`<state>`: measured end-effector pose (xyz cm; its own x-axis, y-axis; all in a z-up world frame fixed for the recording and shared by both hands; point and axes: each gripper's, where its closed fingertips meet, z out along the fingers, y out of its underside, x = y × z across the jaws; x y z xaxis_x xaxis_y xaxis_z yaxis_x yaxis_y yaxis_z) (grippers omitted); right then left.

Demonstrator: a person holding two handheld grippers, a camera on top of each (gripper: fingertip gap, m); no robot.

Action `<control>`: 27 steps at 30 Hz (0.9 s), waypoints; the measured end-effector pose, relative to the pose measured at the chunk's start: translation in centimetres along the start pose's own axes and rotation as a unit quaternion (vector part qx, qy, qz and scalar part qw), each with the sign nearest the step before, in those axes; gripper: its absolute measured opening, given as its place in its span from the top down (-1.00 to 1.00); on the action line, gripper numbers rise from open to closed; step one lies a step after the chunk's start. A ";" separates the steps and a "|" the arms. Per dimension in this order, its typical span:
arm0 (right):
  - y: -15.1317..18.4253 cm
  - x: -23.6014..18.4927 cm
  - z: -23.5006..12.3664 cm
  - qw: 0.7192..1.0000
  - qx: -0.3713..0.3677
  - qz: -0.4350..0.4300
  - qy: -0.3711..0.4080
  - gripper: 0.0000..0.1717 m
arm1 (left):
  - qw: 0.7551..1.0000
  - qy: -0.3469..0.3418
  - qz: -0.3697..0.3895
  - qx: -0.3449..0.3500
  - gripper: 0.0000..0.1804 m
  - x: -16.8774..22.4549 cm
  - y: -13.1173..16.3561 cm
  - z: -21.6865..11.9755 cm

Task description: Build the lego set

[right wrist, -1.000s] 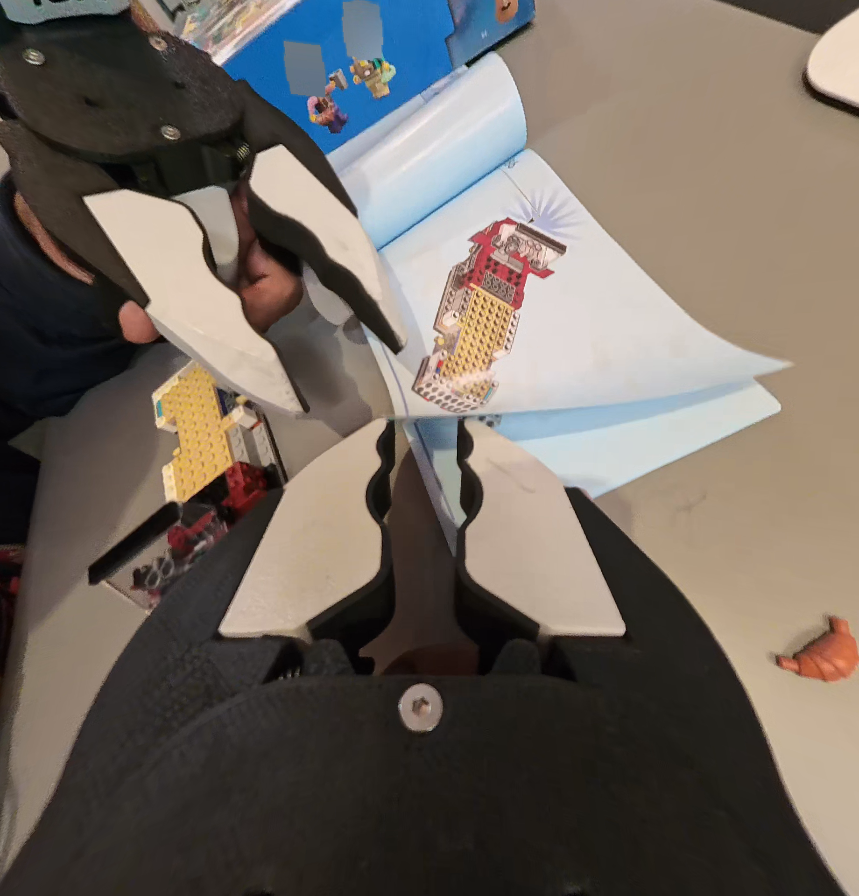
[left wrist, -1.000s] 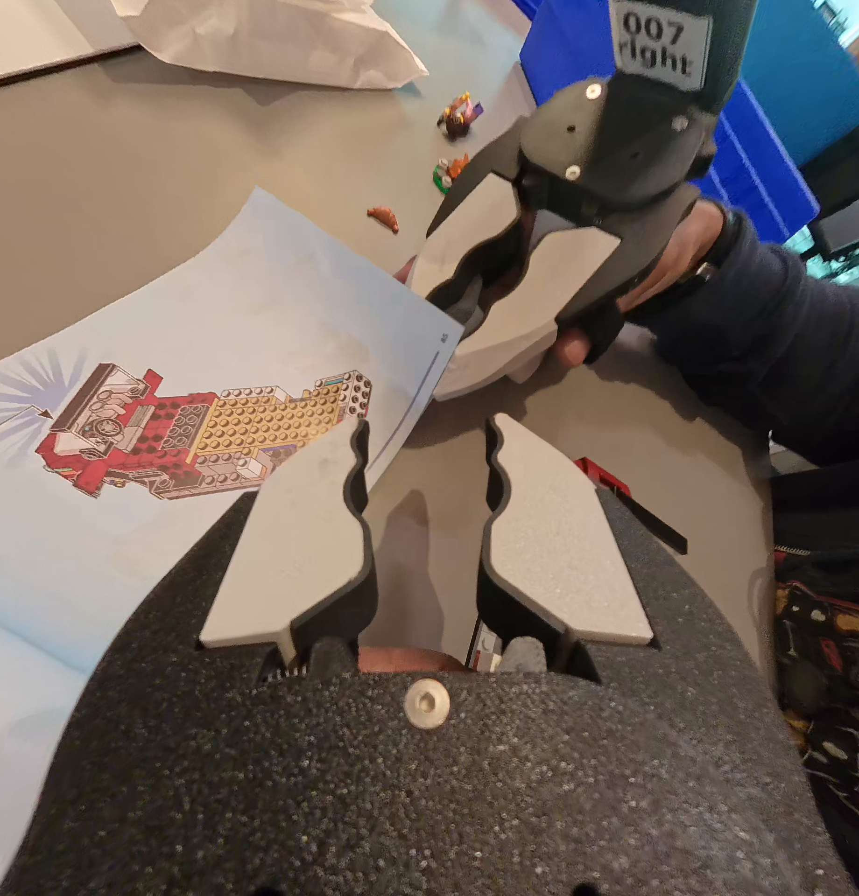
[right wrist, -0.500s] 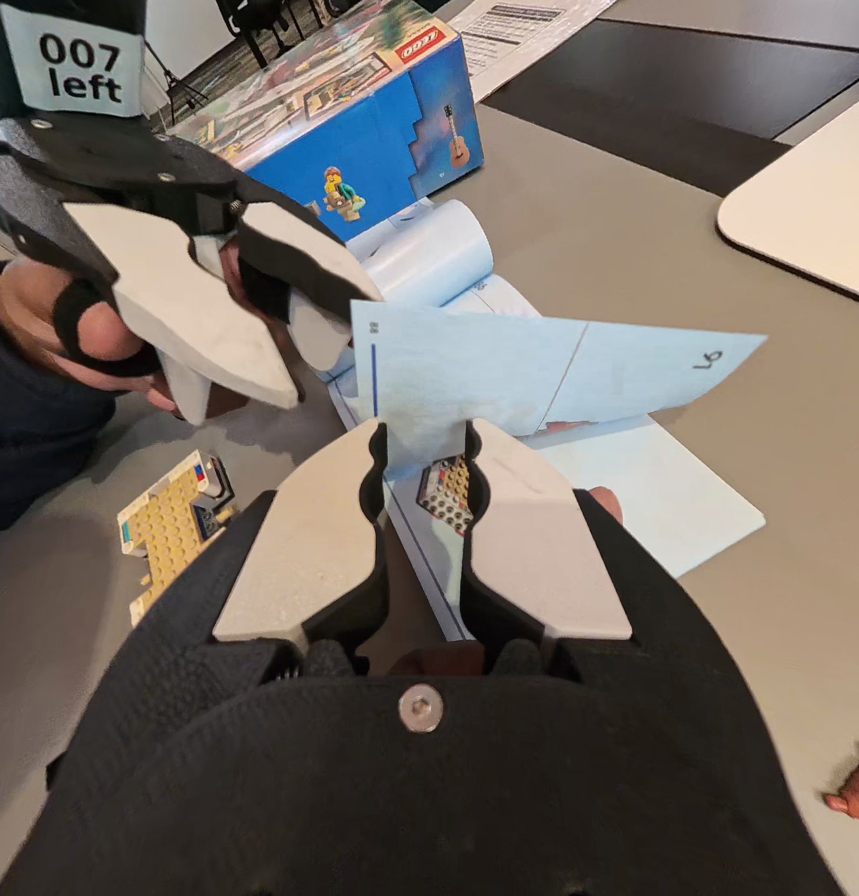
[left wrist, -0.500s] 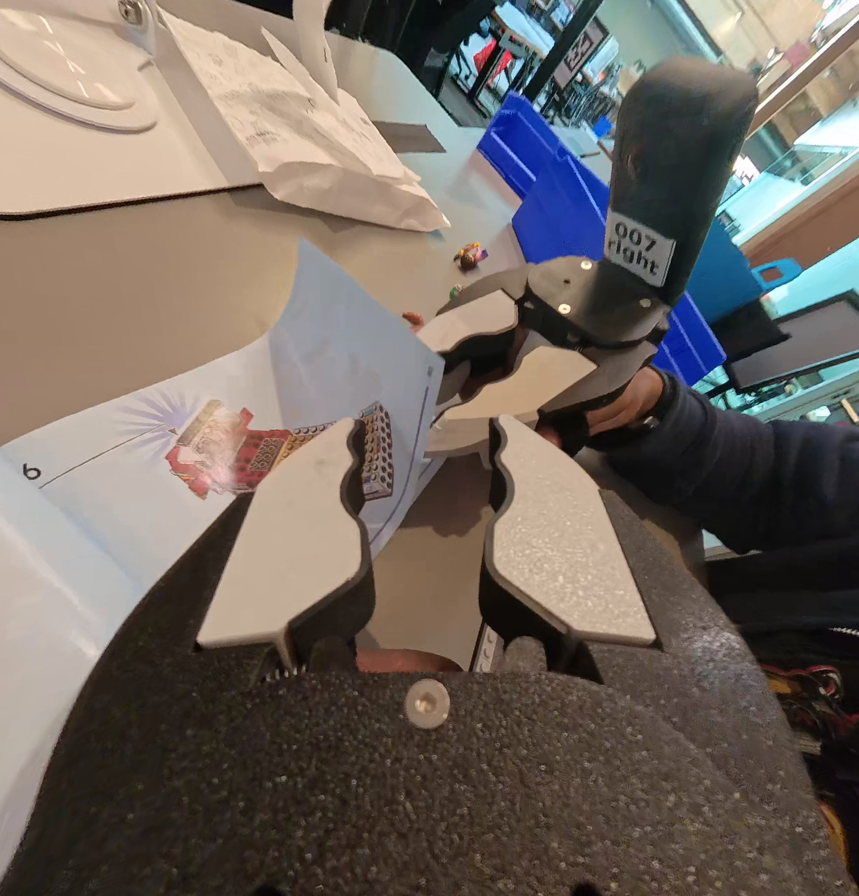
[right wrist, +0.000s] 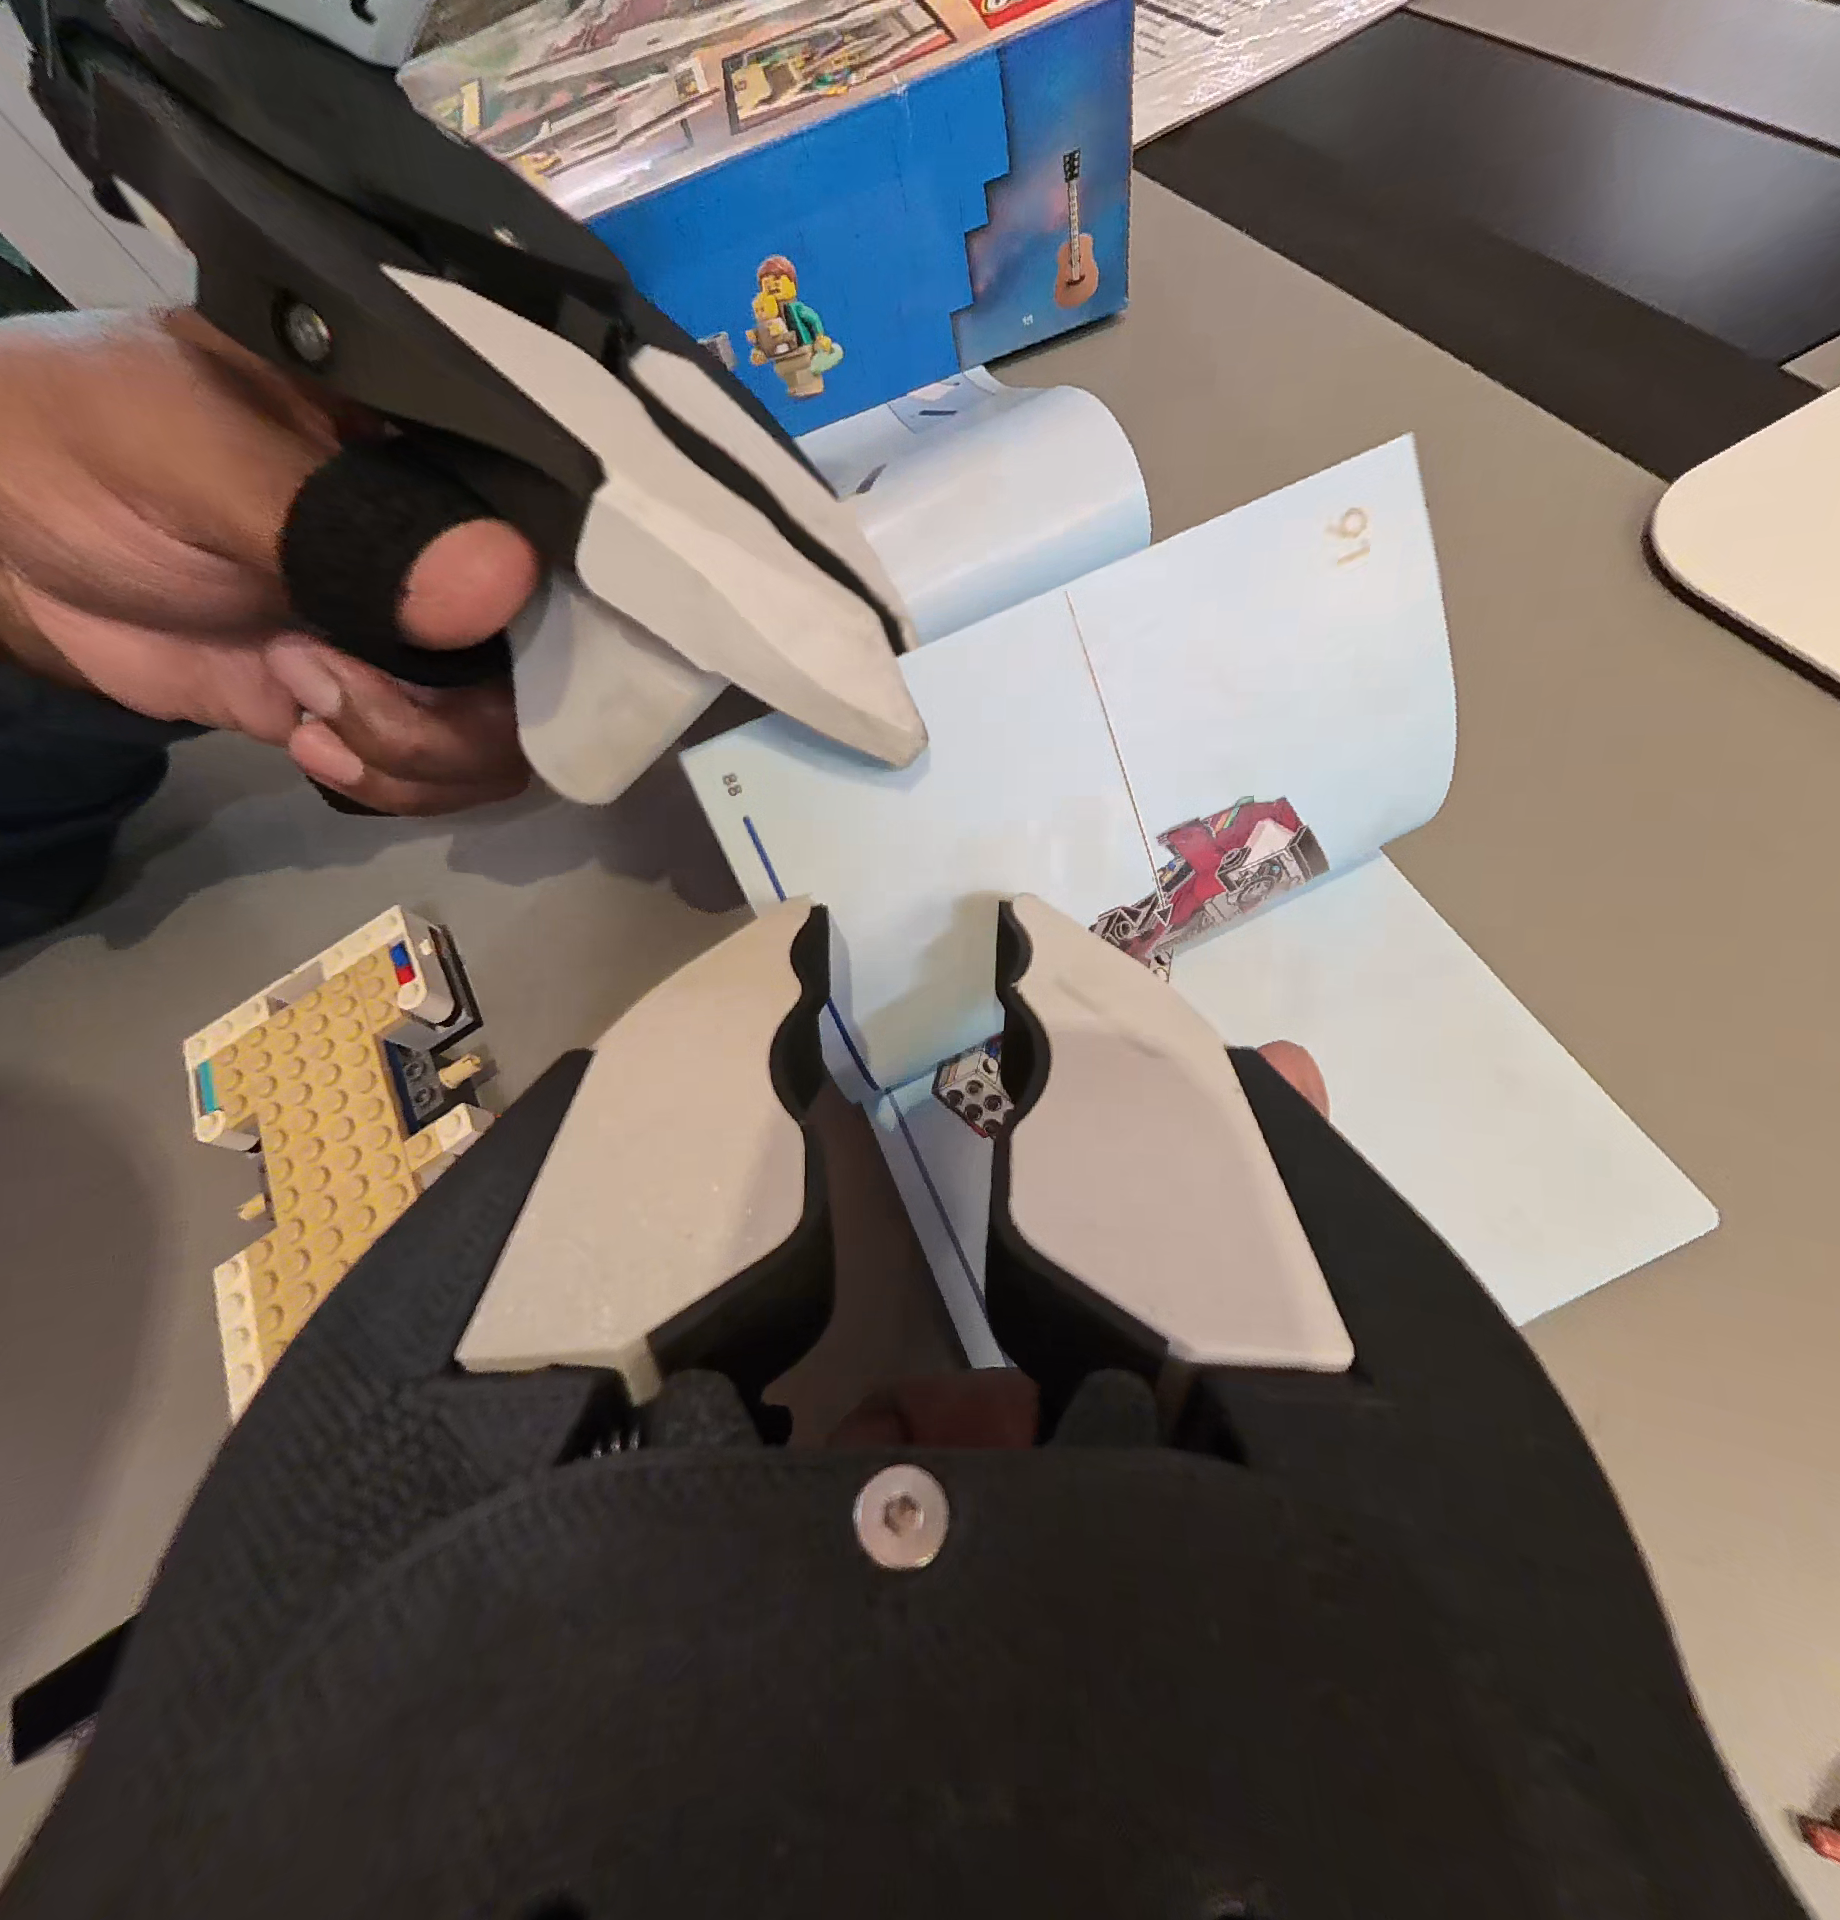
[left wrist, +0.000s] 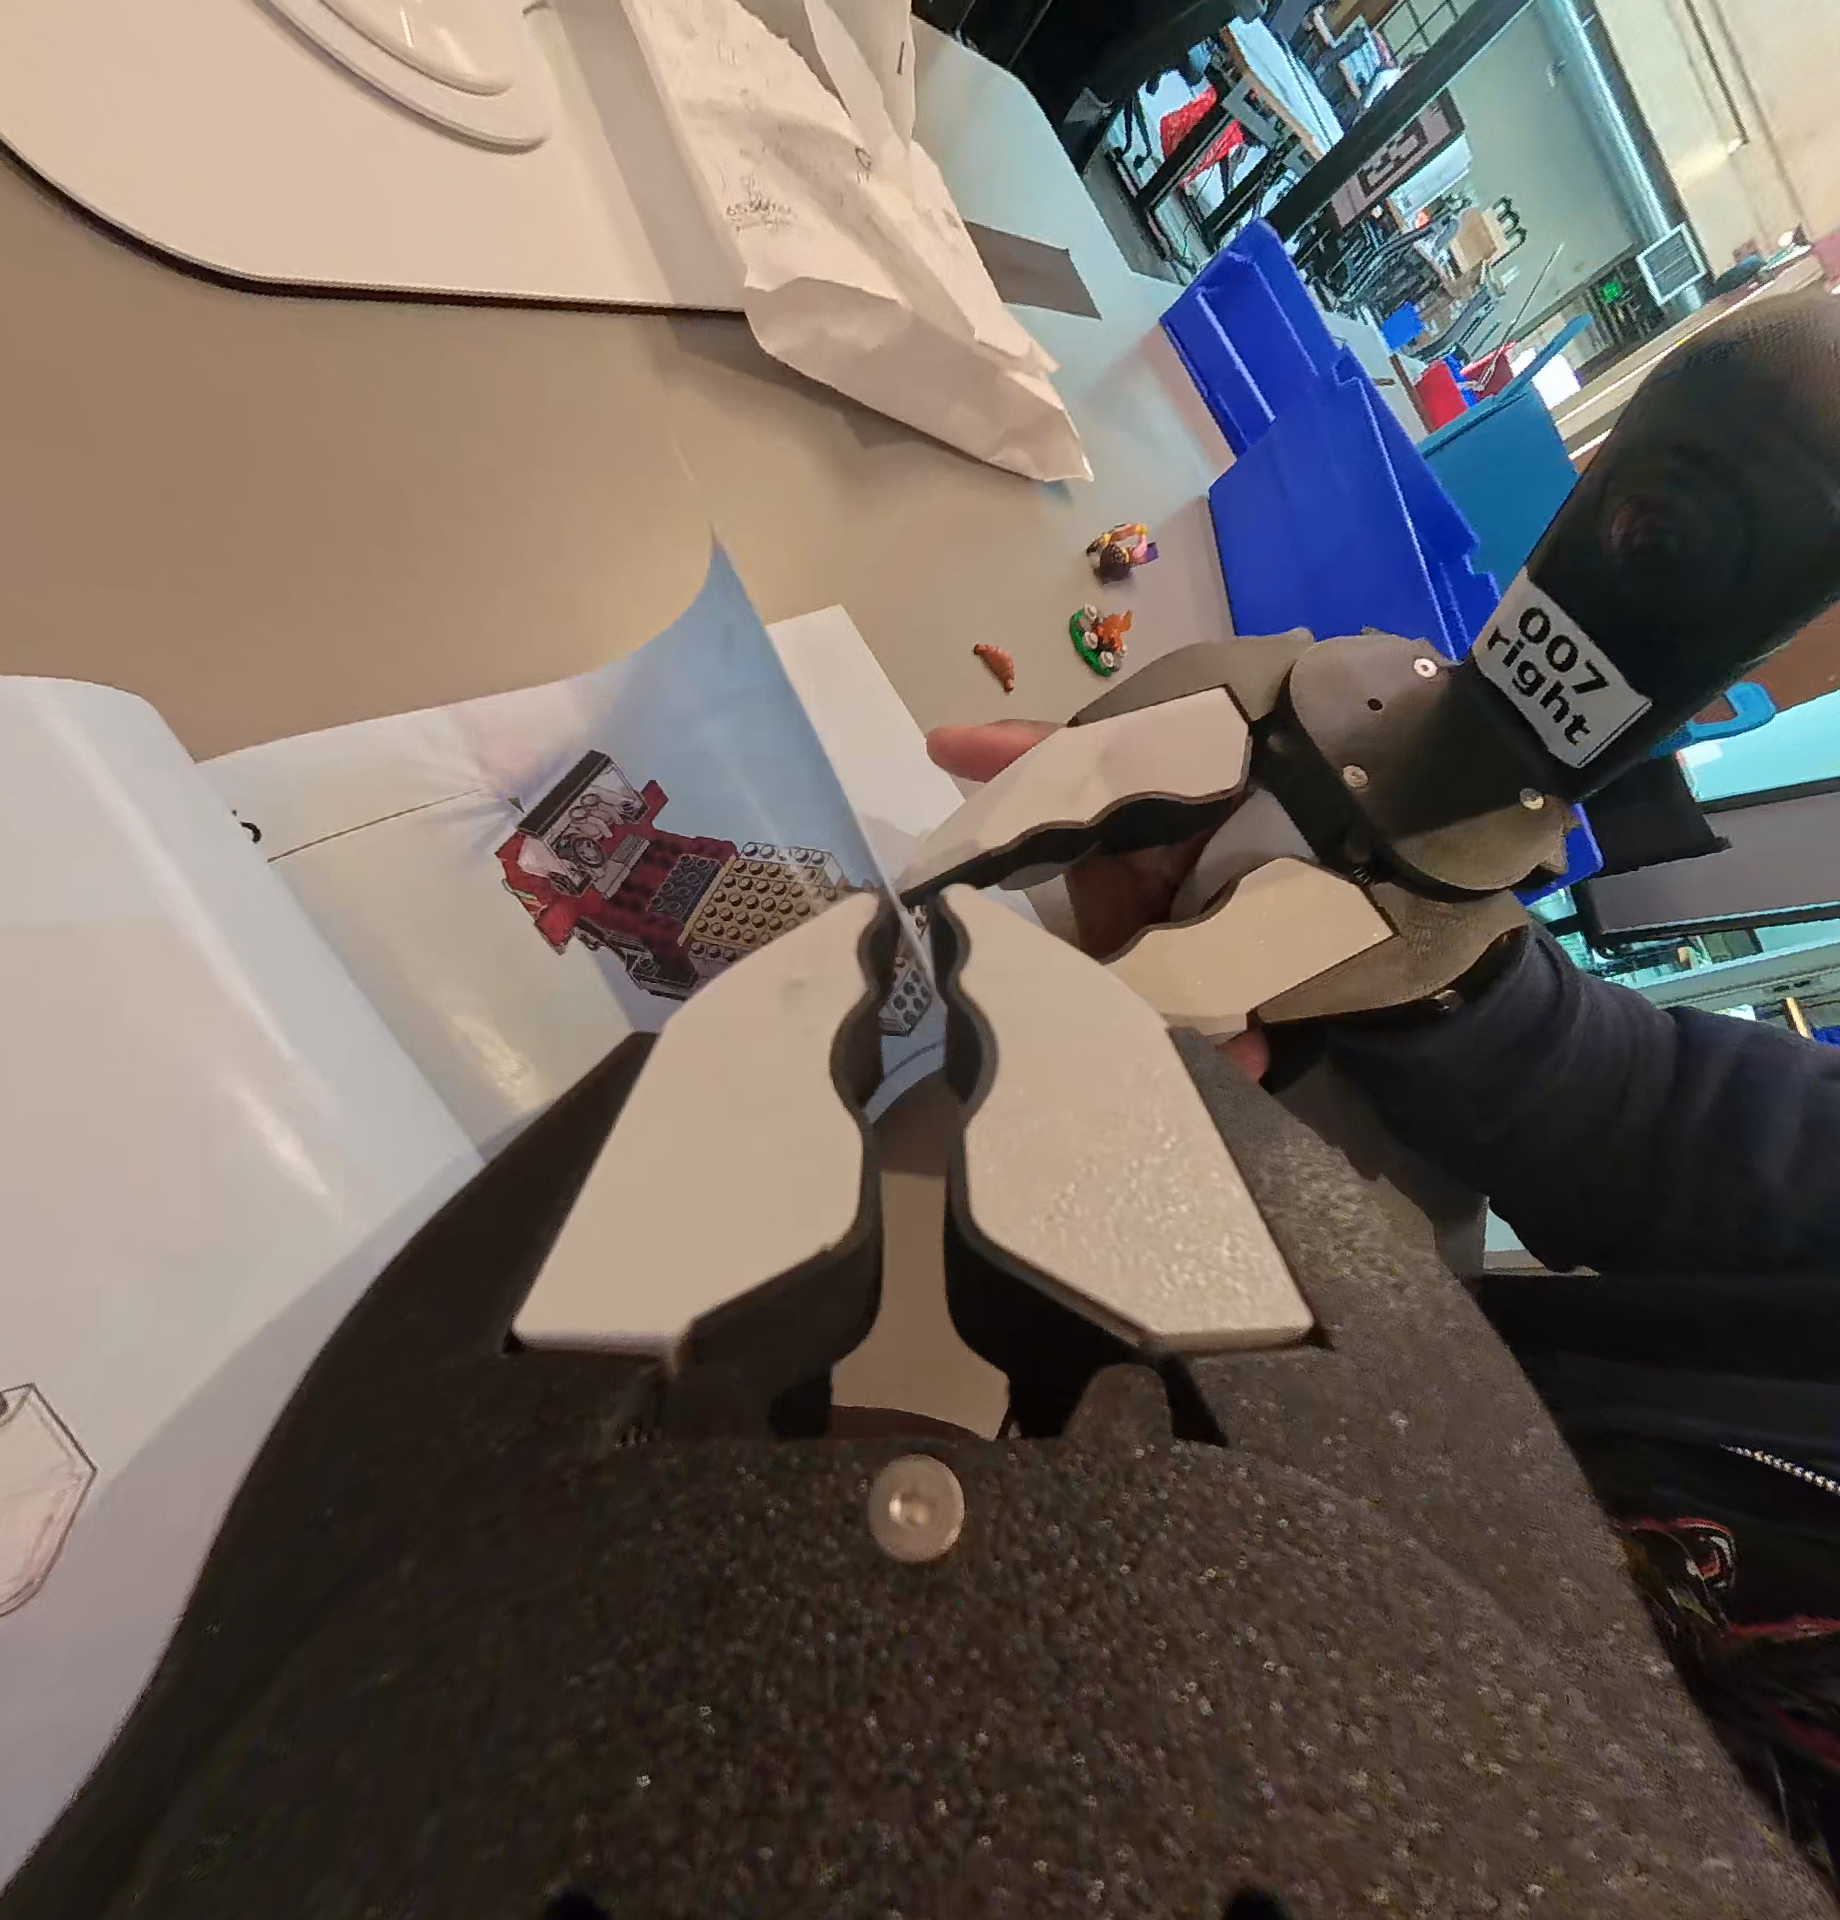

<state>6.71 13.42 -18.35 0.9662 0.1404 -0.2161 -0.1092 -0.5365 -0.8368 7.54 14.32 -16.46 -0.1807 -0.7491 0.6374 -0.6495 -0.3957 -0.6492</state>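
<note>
On the grey table (right wrist: 1581, 790) lies an open instruction booklet (right wrist: 1467, 1164), pale blue pages, one leaf (right wrist: 1248, 727) lifted and curling over (printed drawing of a red and tan brick model on it). Left gripper (left wrist: 911, 914): fingertips together, clamped on the leaf's near edge. Right gripper (right wrist: 905, 920): jaws apart, the raised leaf standing between the pads, no pressing visible. Beside the booklet sits a tan brick assembly (right wrist: 313, 1122); behind it, a blue toy box (right wrist: 874, 218). Small loose figures (left wrist: 1103, 634) lie farther off.
</note>
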 end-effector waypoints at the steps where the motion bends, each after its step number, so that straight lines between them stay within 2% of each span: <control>1: 0.0 0.1 -0.1 1.000 0.001 0.001 0.001 0.64 | 1.000 0.003 -0.002 0.003 1.00 0.0 0.0 0.0; 5: -0.8 0.6 -0.7 0.999 0.021 0.022 0.010 0.54 | 0.999 0.024 -0.021 0.025 1.00 0.5 -0.3 -0.1; 9: -1.3 0.7 -0.3 0.997 0.029 0.074 -0.001 0.23 | 0.997 0.047 -0.043 0.037 1.00 1.0 -0.3 0.1; 11: -1.1 1.0 0.3 0.997 0.018 0.076 0.008 0.19 | 0.997 0.056 -0.045 0.032 0.99 1.2 -0.2 0.3; 14: -0.9 0.9 0.9 0.997 0.013 0.071 0.009 0.26 | 0.997 0.061 -0.046 0.029 0.92 1.4 -0.1 0.3; 19: -1.1 1.0 0.7 0.997 0.026 0.074 0.006 0.51 | 0.996 0.070 -0.043 0.031 0.88 1.6 -0.4 0.0; 27: -1.3 0.8 -0.2 0.996 0.037 0.080 -0.027 0.61 | 0.996 0.080 -0.034 0.031 0.97 1.6 -0.4 -0.3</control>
<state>7.70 14.08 -17.39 0.9213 0.1041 -0.3747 -0.2793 -0.4934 -0.8238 7.35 13.42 -15.04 -0.2571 -0.6269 0.7355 -0.6184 -0.4781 -0.6237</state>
